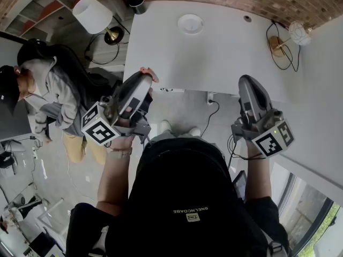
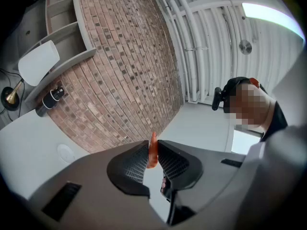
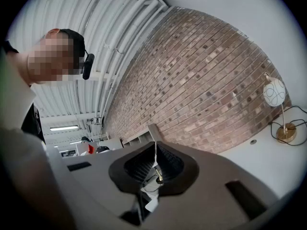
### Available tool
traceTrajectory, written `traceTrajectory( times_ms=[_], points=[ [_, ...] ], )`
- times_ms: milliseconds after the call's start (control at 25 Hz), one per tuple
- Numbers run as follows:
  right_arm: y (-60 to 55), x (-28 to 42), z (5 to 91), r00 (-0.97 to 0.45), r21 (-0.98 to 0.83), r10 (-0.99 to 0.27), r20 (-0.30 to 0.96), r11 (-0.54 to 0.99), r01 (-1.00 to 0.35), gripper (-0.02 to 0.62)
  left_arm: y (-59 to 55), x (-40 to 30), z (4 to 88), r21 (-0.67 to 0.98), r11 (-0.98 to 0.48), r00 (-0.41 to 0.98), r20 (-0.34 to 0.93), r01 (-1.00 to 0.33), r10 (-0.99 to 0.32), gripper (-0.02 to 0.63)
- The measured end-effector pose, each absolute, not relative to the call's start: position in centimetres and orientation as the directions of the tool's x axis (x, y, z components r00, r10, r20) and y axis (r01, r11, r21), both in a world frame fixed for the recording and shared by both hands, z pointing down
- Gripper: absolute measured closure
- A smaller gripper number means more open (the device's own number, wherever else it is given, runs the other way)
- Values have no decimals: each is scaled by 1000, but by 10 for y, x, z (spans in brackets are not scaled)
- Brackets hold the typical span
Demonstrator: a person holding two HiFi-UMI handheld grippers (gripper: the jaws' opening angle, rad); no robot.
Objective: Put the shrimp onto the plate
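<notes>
Shrimp (image 1: 150, 73) shows in the head view at the tip of my left gripper (image 1: 141, 81), by the near edge of the white worktop (image 1: 225, 52) and well apart from the plate (image 1: 191, 23), which sits empty towards the brick wall. My right gripper (image 1: 248, 85) hangs off to the side. In the left gripper view the jaws are clenched on the orange shrimp, one end poking above them. In the right gripper view the jaws are pressed together on nothing. I judge the pickup done; the carry and the release onto the plate are left
</notes>
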State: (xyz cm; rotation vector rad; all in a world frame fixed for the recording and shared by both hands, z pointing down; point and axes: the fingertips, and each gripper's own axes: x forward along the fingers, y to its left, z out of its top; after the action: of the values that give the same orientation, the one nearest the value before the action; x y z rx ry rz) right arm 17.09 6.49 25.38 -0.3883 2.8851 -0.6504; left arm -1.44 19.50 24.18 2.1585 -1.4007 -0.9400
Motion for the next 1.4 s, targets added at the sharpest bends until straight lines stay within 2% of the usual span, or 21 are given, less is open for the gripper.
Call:
traceTrajectory(
  times_ms=[1040, 1400],
  points=[
    [68, 152, 255, -949, -430, -310, -66, 867, -253, 581, 194, -39, 248, 661, -435, 283, -331, -611, -900, 546],
    [71, 132, 250, -931, -473, -352, -96, 839, -269, 581, 203, -65, 252, 671, -441, 289, -333, -597, -898, 546]
  ],
)
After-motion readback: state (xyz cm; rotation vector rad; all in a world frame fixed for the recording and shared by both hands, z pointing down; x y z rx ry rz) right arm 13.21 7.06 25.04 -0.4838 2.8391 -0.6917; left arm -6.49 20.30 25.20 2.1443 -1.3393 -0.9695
